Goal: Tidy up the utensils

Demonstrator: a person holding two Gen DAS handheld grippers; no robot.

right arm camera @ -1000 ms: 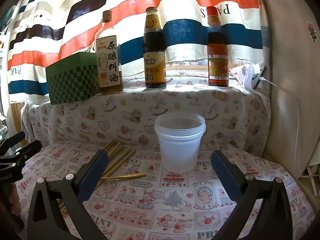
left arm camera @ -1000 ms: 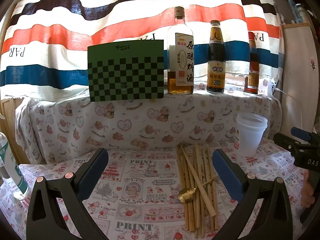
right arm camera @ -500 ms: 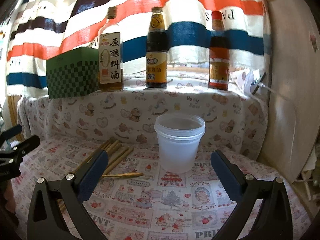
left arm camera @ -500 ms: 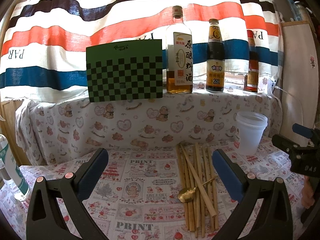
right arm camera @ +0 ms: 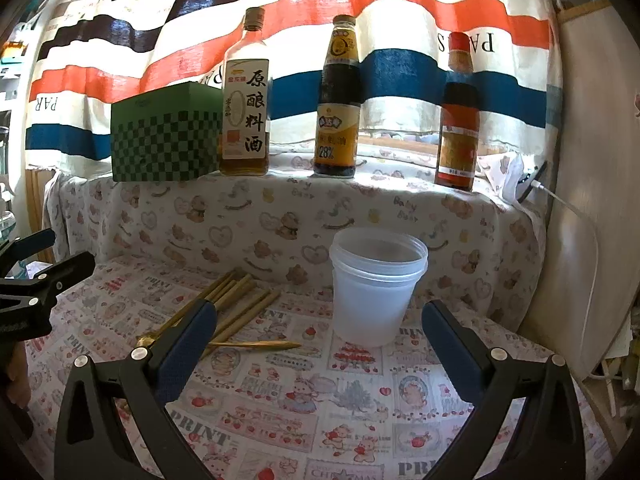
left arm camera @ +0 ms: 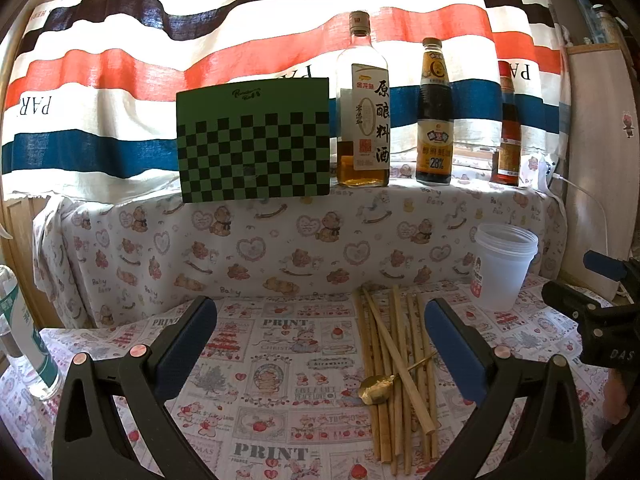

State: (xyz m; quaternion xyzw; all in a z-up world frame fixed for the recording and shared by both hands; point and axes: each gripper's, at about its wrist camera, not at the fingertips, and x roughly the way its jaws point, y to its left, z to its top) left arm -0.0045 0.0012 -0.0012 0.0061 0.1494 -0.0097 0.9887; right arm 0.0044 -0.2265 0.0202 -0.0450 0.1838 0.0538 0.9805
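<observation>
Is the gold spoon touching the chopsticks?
Touching. The left wrist view shows the gold spoon with its handle lying across the chopsticks, its bowl resting beside the pile on the cloth.

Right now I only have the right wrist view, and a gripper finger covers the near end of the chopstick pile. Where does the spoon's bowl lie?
Observer: In the left wrist view the spoon has its bowl just left of the chopsticks, with the handle crossing them.
Operator: Is the left gripper open?
Observer: Yes, the left gripper is wide open, with nothing between its fingers.
Operator: Is there anything further left that I miss?
Observer: A clear bottle with a green and white label stands far left, at the edge of that view.
</observation>
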